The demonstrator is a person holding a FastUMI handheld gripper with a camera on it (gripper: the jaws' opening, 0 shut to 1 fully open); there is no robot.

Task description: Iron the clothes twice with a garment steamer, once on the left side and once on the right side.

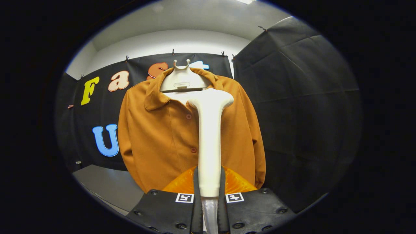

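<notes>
Currently the hand-held gripper [209, 182] pinches the handle of a white plastic garment steamer wand [209, 136], one finger pressed to each side of the handle's lower end. A ribbed translucent hose [210, 211] leaves the handle base and runs down between the fingers. The wand stands upright between the fingers, its wide flat head at the top, turned toward the garment.

A mustard-orange button-front shirt with a fold-down collar [162, 136] hangs just beyond the fingers on a white plastic hanger with a forked top [182, 79]. The steamer head sits at chest height, just below the collar and hanger, over the button placket, slightly toward the shirt's side nearer the plain black cloth wall [302, 107]. Whether the head touches the fabric I cannot tell. Two dark orange buttons [193, 149] show beside the wand's shaft. Both sleeves hang straight down.

A pale grey floor patch [107, 185] lies below the shirt's hem.
</notes>
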